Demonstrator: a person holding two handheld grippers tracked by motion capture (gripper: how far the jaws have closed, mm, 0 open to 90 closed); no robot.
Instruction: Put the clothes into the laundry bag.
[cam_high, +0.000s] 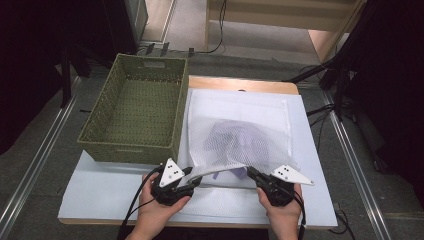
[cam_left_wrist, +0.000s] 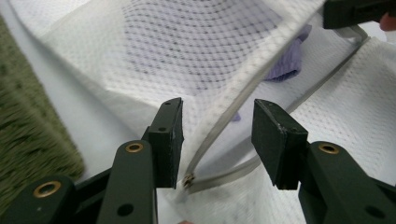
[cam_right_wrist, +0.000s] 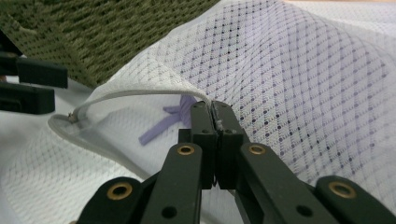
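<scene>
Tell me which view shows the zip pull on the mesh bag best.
The left gripper view: the zip pull sits sharp and close, low between that gripper's open jaws, at the end of the zip. The right gripper view shows it small and far off at the left. In the high view it is too small to make out.

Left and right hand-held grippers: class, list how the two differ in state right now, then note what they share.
1. The left hand-held gripper has its jaws apart; the right hand-held gripper has its jaws shut.
2. The left one holds nothing, with the zip edge of the mesh bag loose between its jaws; the right one clamps the bag's edge.
Shared: both are black, two-jawed, and sit at the bag's open mouth.
</scene>
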